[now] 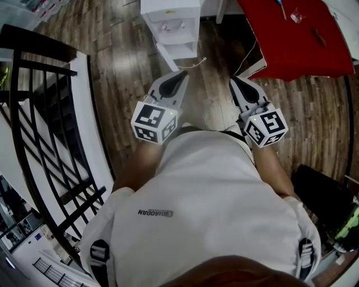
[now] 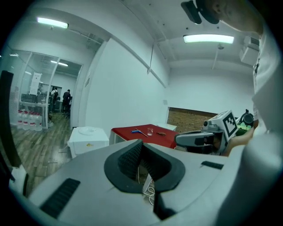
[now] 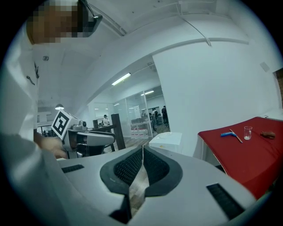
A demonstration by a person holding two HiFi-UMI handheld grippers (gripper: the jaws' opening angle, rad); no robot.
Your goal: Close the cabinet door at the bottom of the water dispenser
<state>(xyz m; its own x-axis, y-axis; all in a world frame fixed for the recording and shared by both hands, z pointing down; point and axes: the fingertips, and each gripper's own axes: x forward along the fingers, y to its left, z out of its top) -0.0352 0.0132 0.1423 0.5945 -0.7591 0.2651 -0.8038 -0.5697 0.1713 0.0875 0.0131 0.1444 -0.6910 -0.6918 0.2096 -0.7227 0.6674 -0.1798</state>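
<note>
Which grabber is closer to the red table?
The right gripper: the red table is beside it, while the left gripper is nearer the water dispenser.

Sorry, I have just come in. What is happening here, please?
A person holds a grey two-jaw gripper in each hand: the left gripper and right gripper, both shut and empty, point toward a white water dispenser on the wooden floor ahead, beside a red table. Neither touches it yet; its bottom cabinet door seems to stand open.
</note>
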